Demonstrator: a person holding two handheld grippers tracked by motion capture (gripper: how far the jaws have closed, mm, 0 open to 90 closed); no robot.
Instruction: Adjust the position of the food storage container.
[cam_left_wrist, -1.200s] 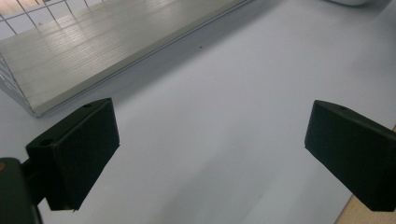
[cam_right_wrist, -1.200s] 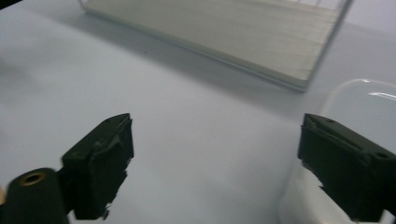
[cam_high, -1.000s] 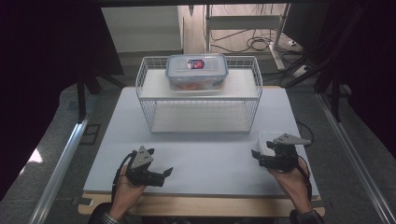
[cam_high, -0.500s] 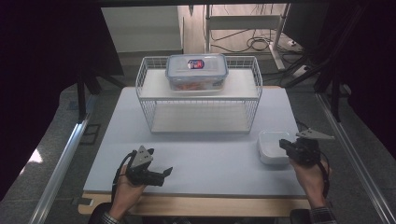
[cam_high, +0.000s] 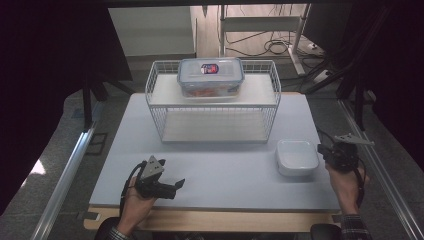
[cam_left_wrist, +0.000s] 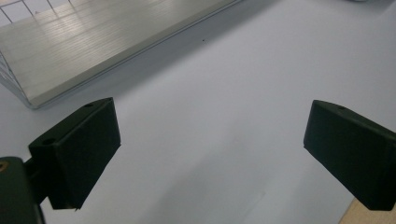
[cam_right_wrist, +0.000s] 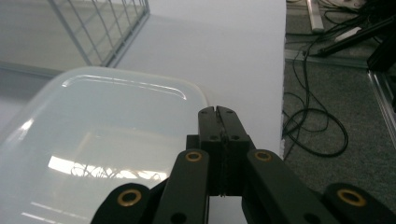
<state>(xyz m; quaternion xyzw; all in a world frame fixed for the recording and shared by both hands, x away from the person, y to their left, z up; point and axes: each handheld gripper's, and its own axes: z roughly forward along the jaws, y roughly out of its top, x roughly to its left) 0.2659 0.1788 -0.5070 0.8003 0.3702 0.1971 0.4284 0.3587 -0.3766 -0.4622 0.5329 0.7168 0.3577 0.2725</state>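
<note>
A white wire rack (cam_high: 272, 107) with two shelves stands at the back middle of the white table (cam_high: 220, 172). A clear lidded food box (cam_high: 210, 76) with reddish contents sits on its top shelf. A shallow white square dish (cam_high: 297, 157) (cam_right_wrist: 107, 140) lies on the table at the right. My right gripper (cam_high: 321, 149) (cam_right_wrist: 218, 111) is shut, its tips right at the dish's right rim, with nothing visible between the jaws. My left gripper (cam_high: 177, 188) (cam_left_wrist: 210, 149) is open wide over bare table near the front left, holding nothing.
The rack's lower shelf (cam_left_wrist: 116, 42) lies ahead of the left gripper. The table's right edge is close beside the right hand, with cables (cam_right_wrist: 313, 126) on the floor below. Metal rails (cam_high: 65, 175) run along both sides of the table.
The right hand and gripper moved to the right, uncovering the white dish, which now rests on the table. The left gripper has stayed put and open.
</note>
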